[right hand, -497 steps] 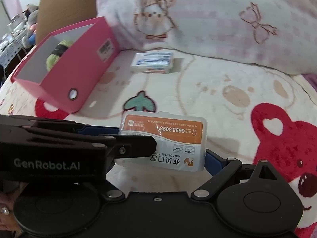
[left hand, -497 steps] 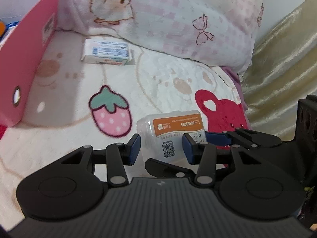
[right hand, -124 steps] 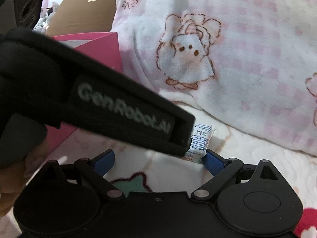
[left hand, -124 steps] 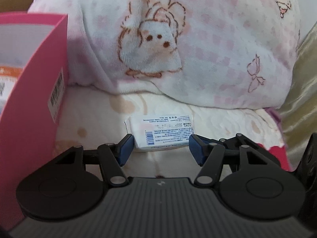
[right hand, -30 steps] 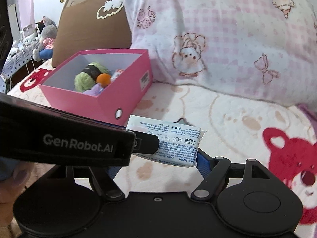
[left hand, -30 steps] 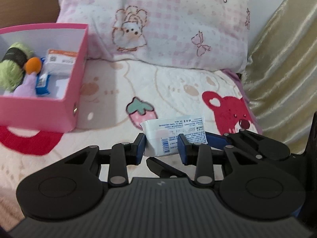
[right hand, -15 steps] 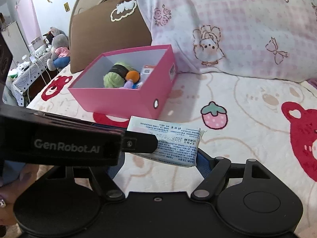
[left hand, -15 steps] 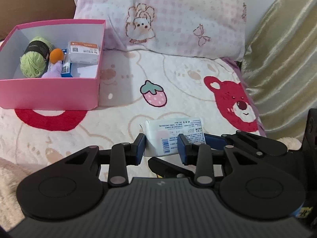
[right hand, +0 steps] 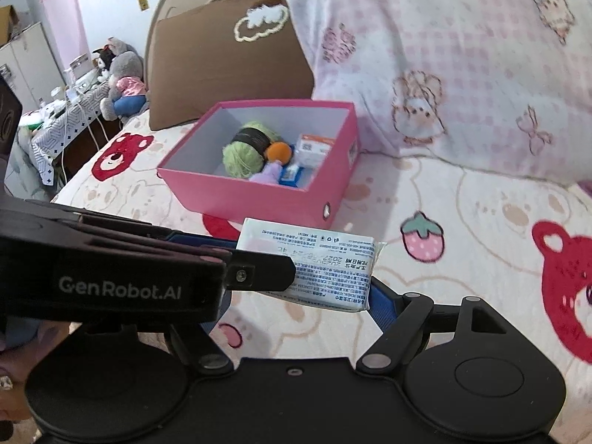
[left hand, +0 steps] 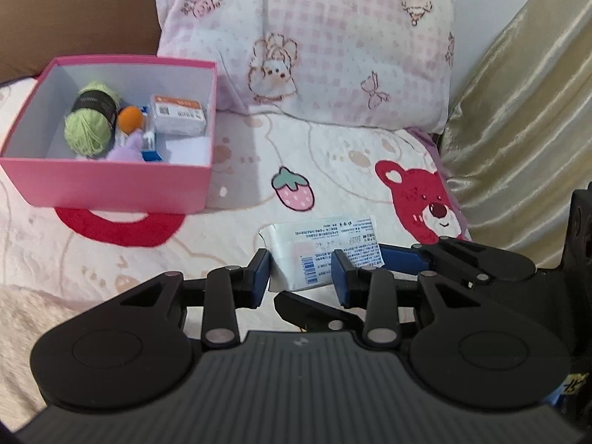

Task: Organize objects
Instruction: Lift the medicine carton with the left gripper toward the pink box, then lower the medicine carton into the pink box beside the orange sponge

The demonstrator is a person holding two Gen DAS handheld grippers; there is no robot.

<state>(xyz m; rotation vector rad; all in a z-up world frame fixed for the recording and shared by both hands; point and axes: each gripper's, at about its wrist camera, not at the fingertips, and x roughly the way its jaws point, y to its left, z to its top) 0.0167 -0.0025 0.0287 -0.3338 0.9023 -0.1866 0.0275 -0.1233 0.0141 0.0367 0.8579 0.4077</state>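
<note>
Both grippers hold one white tissue packet (left hand: 325, 249) in the air above the bed (left hand: 351, 170). The left gripper (left hand: 299, 277) has its blue fingers (left hand: 259, 277) drawn fairly close, pressing the packet's narrow sides. The right gripper (right hand: 296, 298) stands wide, its fingers (right hand: 381, 305) against the packet's long ends (the nearer end is hidden behind the left gripper's arm). Beyond the fingertips and to their left sits the pink box (left hand: 111, 185), holding green yarn (left hand: 88, 122) and a small white case (left hand: 179, 114).
</note>
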